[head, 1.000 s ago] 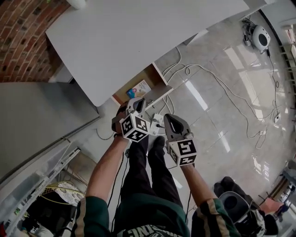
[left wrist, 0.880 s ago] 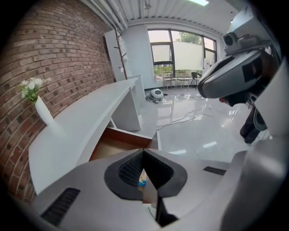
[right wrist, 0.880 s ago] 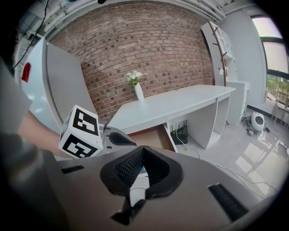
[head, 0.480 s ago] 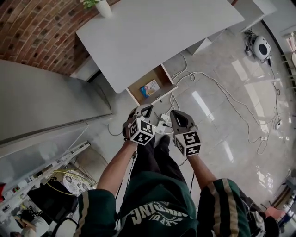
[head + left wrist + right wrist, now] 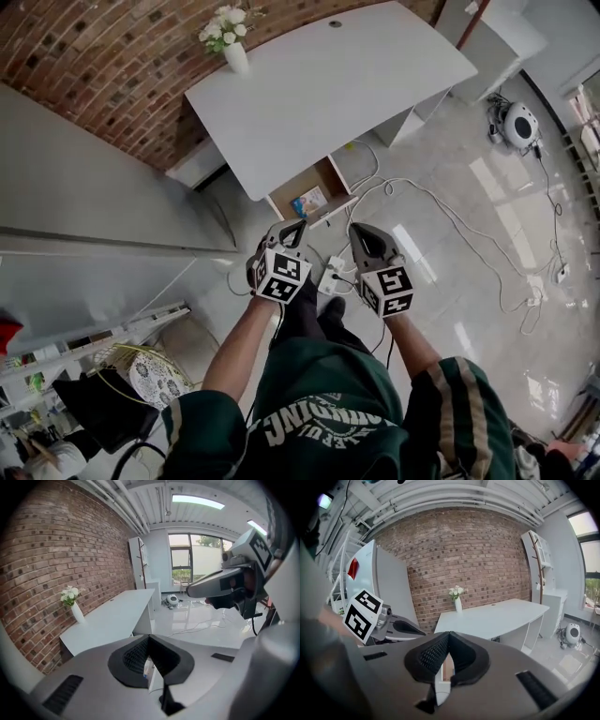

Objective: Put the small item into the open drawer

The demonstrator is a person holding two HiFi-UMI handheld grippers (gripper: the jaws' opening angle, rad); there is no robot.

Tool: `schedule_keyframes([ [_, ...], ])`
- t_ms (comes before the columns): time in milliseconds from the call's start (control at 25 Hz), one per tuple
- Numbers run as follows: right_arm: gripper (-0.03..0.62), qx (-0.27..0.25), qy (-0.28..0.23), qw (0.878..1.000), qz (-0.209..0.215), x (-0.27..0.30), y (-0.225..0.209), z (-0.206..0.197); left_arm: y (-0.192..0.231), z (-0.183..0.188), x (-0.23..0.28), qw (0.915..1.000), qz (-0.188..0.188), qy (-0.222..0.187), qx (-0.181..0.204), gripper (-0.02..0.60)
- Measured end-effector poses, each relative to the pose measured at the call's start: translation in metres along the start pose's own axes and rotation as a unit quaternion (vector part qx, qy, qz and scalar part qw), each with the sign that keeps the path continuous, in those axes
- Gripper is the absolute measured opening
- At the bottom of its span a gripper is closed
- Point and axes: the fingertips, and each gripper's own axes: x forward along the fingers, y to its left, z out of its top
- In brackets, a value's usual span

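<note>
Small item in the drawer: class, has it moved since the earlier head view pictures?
No. The small item lies at the same middle spot in the open drawer, judged against its wooden walls.

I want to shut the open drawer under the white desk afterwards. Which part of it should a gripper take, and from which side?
Probably the white front panel of the drawer, at its top edge, coming from above on the room side. It stands pulled out past the desk, so that edge is exposed; the drawer's back lies under the desktop.
</note>
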Motion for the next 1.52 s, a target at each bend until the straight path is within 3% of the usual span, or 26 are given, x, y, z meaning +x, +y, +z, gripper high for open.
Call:
schedule_keyframes([
  [200, 0.025, -0.025, -0.027, 0.999, 0.004, -0.021, 0.006, 0.038, 0.005, 0.045, -0.035, 0.9992, 0.018, -0.036, 0.001, 0.015],
  [440, 0.025, -0.039, -0.056, 0.998, 0.01, -0.027, 0.011, 0.061, 0.016, 0.068, -0.057, 0.9974, 0.033, -0.061, 0.018, 0.014],
  [1520, 0.025, -0.057, -0.045, 0.997, 0.024, -0.027, 0.028, 0.059, 0.021, 0.063, -0.067, 0.9971, 0.036, -0.066, 0.013, 0.014],
])
